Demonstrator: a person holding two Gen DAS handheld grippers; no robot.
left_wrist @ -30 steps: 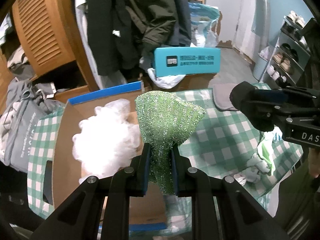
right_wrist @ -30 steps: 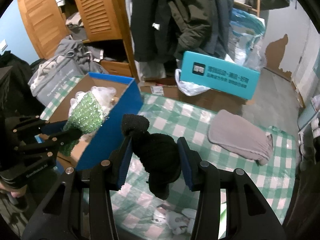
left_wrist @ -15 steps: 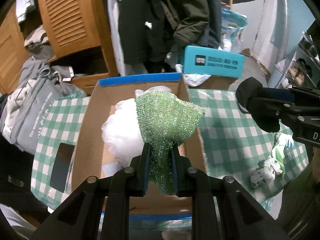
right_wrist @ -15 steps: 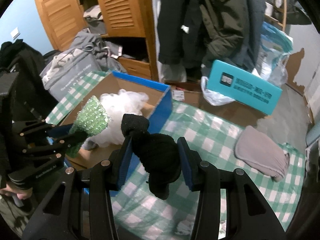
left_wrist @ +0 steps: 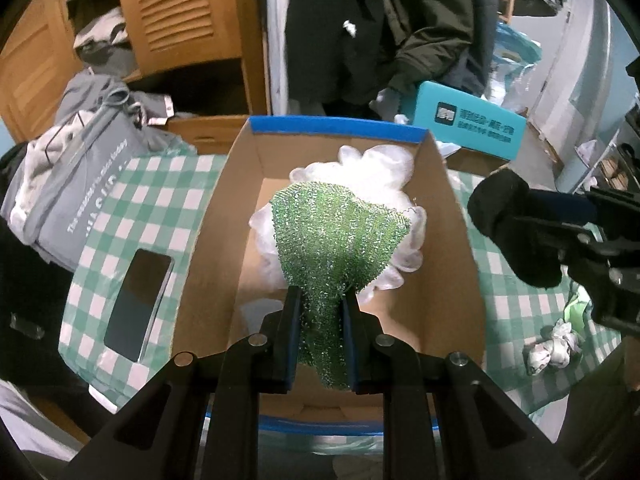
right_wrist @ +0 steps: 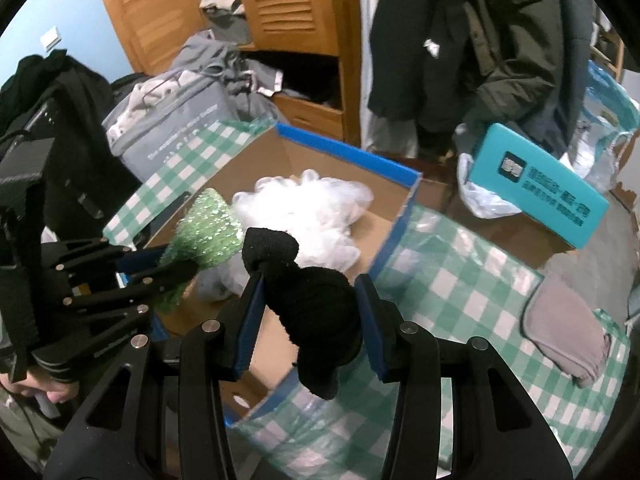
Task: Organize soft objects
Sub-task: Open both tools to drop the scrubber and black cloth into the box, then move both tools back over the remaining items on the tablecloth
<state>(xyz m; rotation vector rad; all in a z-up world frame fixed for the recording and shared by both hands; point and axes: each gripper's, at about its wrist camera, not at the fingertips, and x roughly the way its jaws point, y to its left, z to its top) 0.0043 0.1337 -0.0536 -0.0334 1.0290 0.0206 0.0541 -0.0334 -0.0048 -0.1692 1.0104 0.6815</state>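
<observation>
My left gripper (left_wrist: 320, 304) is shut on a green sparkly mesh cloth (left_wrist: 336, 240) and holds it over the open cardboard box (left_wrist: 216, 240) with blue edges. White fluffy stuffing (left_wrist: 380, 172) lies inside the box. My right gripper (right_wrist: 310, 292) is shut on a black knit item (right_wrist: 316, 304), held at the box's right side; it shows in the left wrist view (left_wrist: 516, 232). The left gripper with the green cloth (right_wrist: 208, 228) shows in the right wrist view, over the box (right_wrist: 348, 152).
A green checked cloth (right_wrist: 460, 280) covers the table. A grey folded cloth (right_wrist: 564, 328) lies at the right. A phone (left_wrist: 136, 304) lies left of the box. A crumpled white item (left_wrist: 552, 348) lies at the right. A teal box (right_wrist: 540, 184) and wardrobe stand behind.
Both grippers have moved left, with their loads. The left gripper now hangs centred over the box interior; the right gripper has come up to the box's right wall.
</observation>
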